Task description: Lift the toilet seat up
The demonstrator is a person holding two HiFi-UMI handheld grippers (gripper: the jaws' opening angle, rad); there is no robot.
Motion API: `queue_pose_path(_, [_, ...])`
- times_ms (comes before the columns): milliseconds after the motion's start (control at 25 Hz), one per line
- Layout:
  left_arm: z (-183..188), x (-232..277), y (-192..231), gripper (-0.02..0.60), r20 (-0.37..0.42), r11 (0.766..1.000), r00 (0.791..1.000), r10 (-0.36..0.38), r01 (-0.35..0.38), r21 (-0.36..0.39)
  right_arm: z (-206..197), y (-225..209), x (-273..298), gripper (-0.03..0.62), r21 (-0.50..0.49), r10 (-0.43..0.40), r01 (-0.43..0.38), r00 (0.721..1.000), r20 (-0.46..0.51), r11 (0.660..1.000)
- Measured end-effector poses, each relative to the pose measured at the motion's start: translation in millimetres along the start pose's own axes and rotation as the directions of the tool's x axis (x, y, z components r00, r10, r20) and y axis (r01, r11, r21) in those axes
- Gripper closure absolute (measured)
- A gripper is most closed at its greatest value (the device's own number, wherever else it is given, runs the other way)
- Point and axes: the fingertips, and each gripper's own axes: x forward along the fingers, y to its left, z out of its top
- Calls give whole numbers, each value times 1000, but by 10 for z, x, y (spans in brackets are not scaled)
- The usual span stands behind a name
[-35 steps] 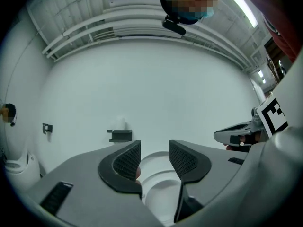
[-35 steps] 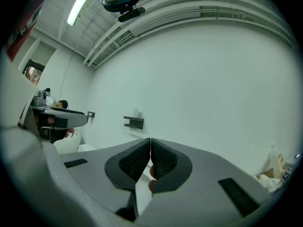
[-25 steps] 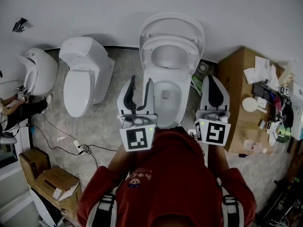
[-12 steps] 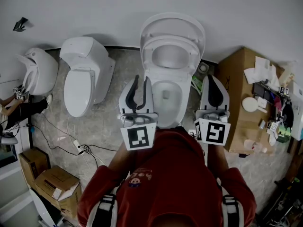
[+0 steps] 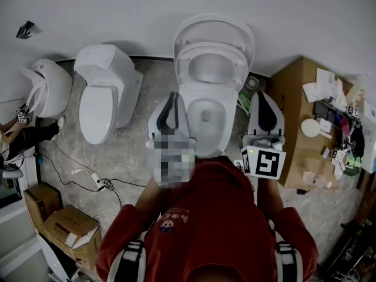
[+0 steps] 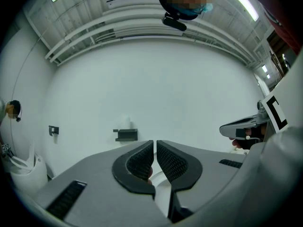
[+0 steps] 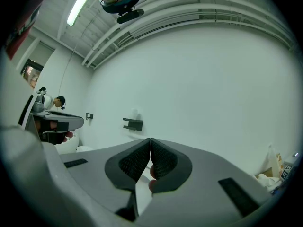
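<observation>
In the head view the white toilet has its lid (image 5: 214, 27) and its seat (image 5: 212, 64) both tilted up against the wall, and the bowl (image 5: 205, 119) lies open. My left gripper (image 5: 172, 96) hovers over the bowl's left rim. Its jaws have just been closing and now stand together with nothing between them, as the left gripper view (image 6: 155, 145) also shows. My right gripper (image 5: 262, 96) hangs to the right of the bowl, shut and empty. In the right gripper view (image 7: 150, 143) it faces the bare white wall.
A second toilet (image 5: 106, 93) with its lid down stands to the left, and a third fixture (image 5: 44, 87) further left. At the right a cardboard box (image 5: 292, 116) carries clutter. Cardboard boxes (image 5: 64, 228) and cables (image 5: 88, 178) lie on the floor at lower left. A small dark bracket (image 6: 125, 135) sits on the wall.
The left gripper's jaws have closed from a wide gap to nearly touching. Both grippers have stayed in place, and the seat and lid have not moved.
</observation>
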Motion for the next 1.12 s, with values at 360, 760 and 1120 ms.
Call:
queue_pose_path(360, [3,-2,6,569,-1,1000,1000,-8,8,10,27,30,7,580,2,8,-8,1000,10,1000])
queue_pose_path(760, [1,-59,49,571,0,1000,1000,2,-2,11,53,96,-32,580,1,32,-32,999,17,999])
queue_pose_path(1120, [-16,-94,87,571,-2,1000,1000,2,-2,15,46,147,-49,580,1,47,-47,999,14,999])
